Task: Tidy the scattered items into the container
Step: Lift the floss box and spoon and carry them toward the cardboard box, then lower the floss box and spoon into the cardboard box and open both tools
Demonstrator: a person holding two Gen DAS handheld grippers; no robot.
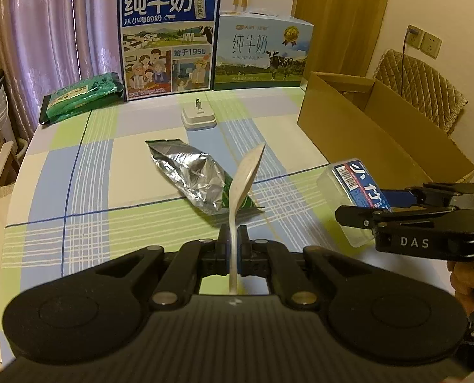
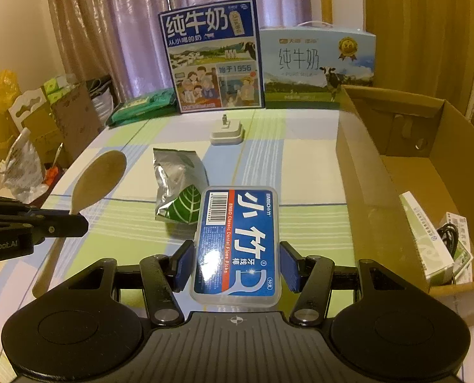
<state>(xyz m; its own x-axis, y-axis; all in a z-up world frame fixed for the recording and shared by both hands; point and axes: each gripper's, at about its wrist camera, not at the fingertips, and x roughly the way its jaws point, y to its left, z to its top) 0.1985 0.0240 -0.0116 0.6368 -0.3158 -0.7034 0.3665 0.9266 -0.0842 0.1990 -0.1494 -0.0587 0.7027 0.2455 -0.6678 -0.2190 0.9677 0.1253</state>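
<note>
Left gripper [image 1: 233, 239] clenched wooden spoon [image 1: 244, 185]; right gripper [image 2: 237, 265] clamped floss box [image 2: 237, 242]; foil pouch [image 2: 176, 185] lay on counter [image 2: 300, 166].

The surface [image 1: 77, 191] wears a checked cloth of green, blue and cream blocks crossed by thin lines. At its middle lies a crumpled silver foil pouch [image 1: 192, 172] with a green leaf print at one end. Beyond it sits a small white stand [image 1: 198, 118]. Along the far edge 2 milk cartons stand upright and touching: a dark blue carton [image 1: 168, 41] and a pale blue carton [image 1: 262, 52]. A green packet [image 1: 80, 97] lies just left of them. An open cardboard box [image 1: 348, 127] rests on the right side
</note>
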